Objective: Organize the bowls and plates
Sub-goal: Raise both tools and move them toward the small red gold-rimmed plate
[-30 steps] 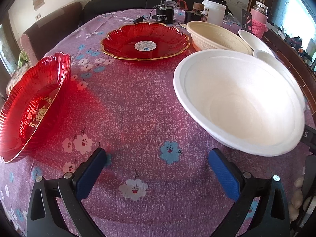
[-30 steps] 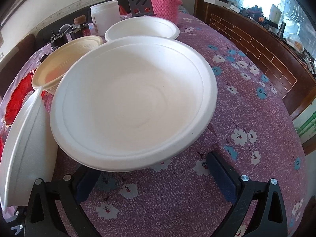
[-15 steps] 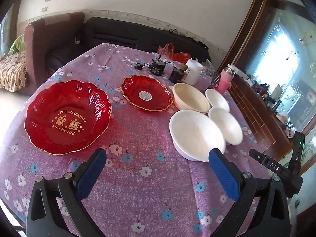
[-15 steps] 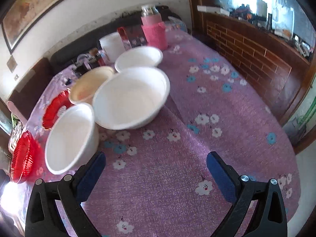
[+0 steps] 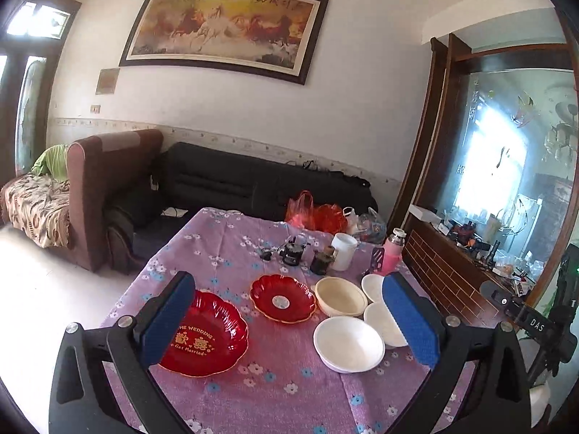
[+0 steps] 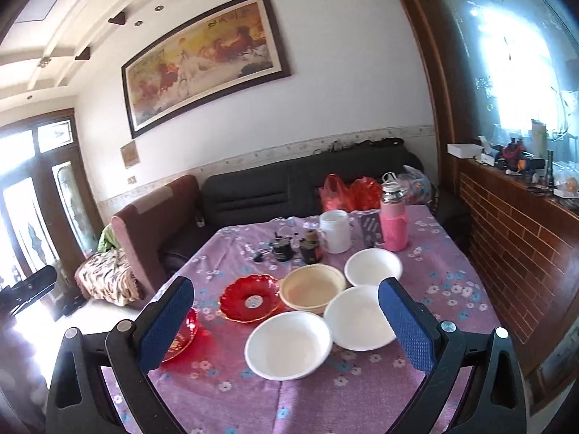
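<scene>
- Left wrist view: the left gripper (image 5: pixel 289 325) is spread wide and holds nothing, high above the table (image 5: pixel 217 238). Below lie the large red plate (image 5: pixel 213 340), the small red plate (image 5: pixel 282 303), the cream bowl (image 5: pixel 338 296) and 3 white bowls, the nearest white bowl (image 5: pixel 348 343) in front.
- Right wrist view: the right gripper (image 6: pixel 286 329) is likewise spread and empty. All 6 dishes sit apart, unstacked; no step looks begun. Next, I judge, it must descend and pinch 1 rim.

Left tongs (image 5: pixel 289 322) and right tongs (image 6: pixel 287 323) both gape wide, empty, held high
</scene>
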A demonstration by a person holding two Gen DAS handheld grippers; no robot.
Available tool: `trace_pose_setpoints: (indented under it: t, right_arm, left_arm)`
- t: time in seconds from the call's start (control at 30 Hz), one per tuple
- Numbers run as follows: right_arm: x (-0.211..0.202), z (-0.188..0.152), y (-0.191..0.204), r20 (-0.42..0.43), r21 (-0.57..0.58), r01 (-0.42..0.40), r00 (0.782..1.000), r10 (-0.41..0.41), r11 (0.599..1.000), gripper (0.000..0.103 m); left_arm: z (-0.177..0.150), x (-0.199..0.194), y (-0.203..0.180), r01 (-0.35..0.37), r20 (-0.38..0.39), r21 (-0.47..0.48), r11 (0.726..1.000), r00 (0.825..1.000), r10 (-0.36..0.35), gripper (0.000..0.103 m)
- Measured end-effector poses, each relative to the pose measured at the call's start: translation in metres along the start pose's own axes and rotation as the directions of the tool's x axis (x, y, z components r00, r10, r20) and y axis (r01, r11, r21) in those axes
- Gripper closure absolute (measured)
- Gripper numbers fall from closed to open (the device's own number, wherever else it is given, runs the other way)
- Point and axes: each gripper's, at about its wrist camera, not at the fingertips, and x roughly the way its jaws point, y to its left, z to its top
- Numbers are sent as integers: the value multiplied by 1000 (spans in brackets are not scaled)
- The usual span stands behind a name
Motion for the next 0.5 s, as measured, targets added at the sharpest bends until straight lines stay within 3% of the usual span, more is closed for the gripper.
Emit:
trace_pose_setpoints:
  t: [0.27,0.4,0.5]
  right_arm:
    - [32,-20,28,-66,21,-68,995,70,997,0]
    - [29,-14,37,-66,1,-94,993,94,996,0]
    - [24,6,37,-55,50,-186,981,189,981,0]
  left_arm:
    - [-30,27,-6,5,-72,-16,1000,997,-7,0]
    - [-20,19,-8,-11,-25,25,1000,1000,12,0]
    - [7,4,-10,-41,33,75,996,999,38,0]
